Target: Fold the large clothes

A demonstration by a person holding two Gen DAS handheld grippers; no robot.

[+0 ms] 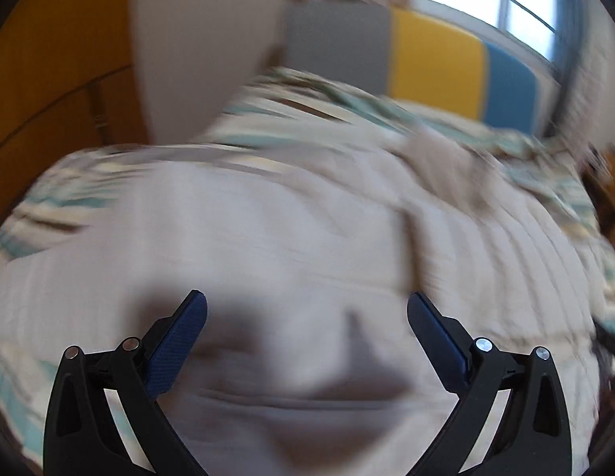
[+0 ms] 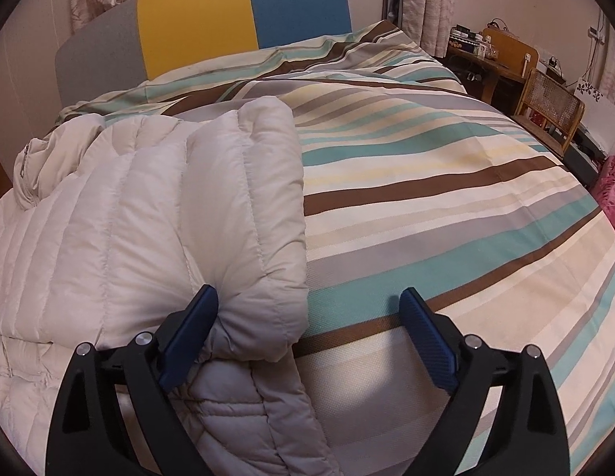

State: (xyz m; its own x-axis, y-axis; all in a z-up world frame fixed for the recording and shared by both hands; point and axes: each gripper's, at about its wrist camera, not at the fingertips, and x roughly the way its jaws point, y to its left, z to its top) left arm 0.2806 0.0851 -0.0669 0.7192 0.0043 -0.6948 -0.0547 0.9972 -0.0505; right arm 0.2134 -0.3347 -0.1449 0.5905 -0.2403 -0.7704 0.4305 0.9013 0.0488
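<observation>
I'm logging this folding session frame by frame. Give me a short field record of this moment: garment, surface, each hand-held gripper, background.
garment: cream quilted puffer jacket, lying on the bed, one padded section folded over on top
surface: bed with striped cover
left hand-held gripper: open, over the jacket, holding nothing; view blurred
right hand-held gripper: open, at the jacket's right edge, one finger against the folded section, the other over the cover
background: grey, yellow and blue headboard; wicker chair
</observation>
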